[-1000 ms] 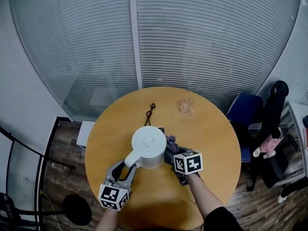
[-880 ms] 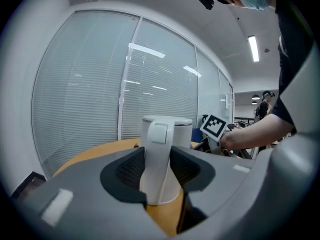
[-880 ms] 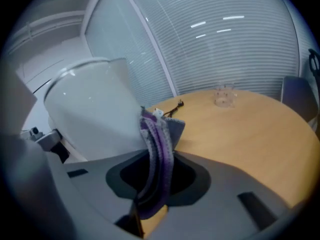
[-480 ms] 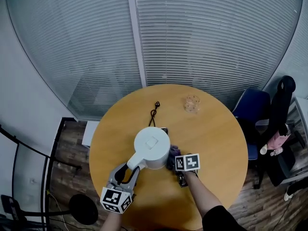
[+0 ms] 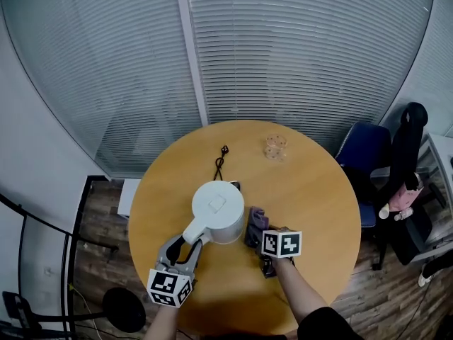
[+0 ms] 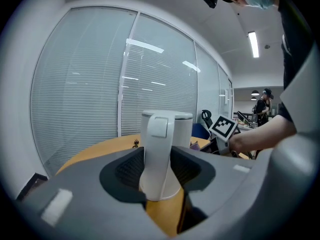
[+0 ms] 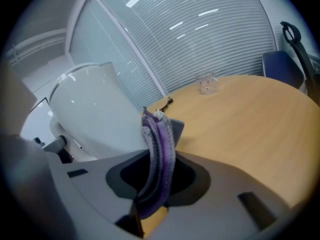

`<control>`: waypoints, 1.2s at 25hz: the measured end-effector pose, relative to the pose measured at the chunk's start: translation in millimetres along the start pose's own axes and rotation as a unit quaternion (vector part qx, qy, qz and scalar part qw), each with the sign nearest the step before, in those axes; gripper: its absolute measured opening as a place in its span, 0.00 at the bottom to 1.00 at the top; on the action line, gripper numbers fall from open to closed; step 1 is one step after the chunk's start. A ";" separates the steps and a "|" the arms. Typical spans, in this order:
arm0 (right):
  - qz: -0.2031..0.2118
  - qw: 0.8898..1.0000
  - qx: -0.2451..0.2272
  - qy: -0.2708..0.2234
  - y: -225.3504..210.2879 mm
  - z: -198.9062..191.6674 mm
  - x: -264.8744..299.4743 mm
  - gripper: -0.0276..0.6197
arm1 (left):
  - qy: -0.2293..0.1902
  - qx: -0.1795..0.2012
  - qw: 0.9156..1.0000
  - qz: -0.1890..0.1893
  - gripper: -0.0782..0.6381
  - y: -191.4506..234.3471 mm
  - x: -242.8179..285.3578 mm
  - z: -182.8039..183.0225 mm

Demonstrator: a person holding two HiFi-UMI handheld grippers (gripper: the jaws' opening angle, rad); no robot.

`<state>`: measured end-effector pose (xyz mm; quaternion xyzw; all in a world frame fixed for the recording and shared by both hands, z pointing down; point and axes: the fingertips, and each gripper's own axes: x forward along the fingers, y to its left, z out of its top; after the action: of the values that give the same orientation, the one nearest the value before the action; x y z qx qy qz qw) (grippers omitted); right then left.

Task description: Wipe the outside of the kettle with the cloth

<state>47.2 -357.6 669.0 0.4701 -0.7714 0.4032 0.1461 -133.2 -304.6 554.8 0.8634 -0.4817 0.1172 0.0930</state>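
A white kettle (image 5: 218, 210) stands on the round wooden table (image 5: 311, 190). Its handle (image 5: 192, 231) points toward me. My left gripper (image 5: 184, 246) has a jaw on each side of that handle (image 6: 157, 159), and the pads press on it. In the left gripper view the kettle (image 6: 167, 126) rises just beyond the left gripper (image 6: 160, 171). My right gripper (image 5: 259, 236) is shut on a purple cloth (image 5: 254, 224) that hangs close to the kettle's right side. The cloth (image 7: 159, 149) stands up folded from the right gripper (image 7: 157, 179), beside the kettle wall (image 7: 95, 114).
A clear cup (image 5: 275, 146) and a black cable (image 5: 221, 163) lie at the table's far side. A small dark object (image 5: 233, 185) sits behind the kettle. A blue chair (image 5: 361, 161) and a black chair (image 5: 403, 154) stand to the right. Blinds cover the glass wall behind.
My right gripper has sunk toward the table and rolled, taking the cloth lower along the kettle's right side. The left gripper has stayed on the handle.
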 end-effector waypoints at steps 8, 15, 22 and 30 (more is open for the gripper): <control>0.023 0.994 -0.026 -0.099 51.8 14.2 -69.9 0.19 | 0.027 -0.004 1.000 0.003 0.34 -1.4 -8.2 -17.0; 0.042 0.987 -0.025 -0.154 102.7 -1.6 -122.6 0.19 | 0.031 -0.003 0.999 -0.010 0.34 -7.4 -36.2 -31.7; 0.023 0.985 -0.036 -0.165 135.2 -40.3 -152.6 0.18 | 0.029 -0.008 0.999 -0.039 0.25 -13.6 -80.7 -46.5; 0.003 0.984 -0.048 -0.172 165.1 -68.4 -177.1 0.18 | 0.028 -0.006 0.996 -0.082 0.15 -29.8 -129.8 -51.2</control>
<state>-11.3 -159.7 525.1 0.5226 -0.8051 0.2787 0.0323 -179.5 -170.0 564.4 0.8957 -0.4076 0.1303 0.1211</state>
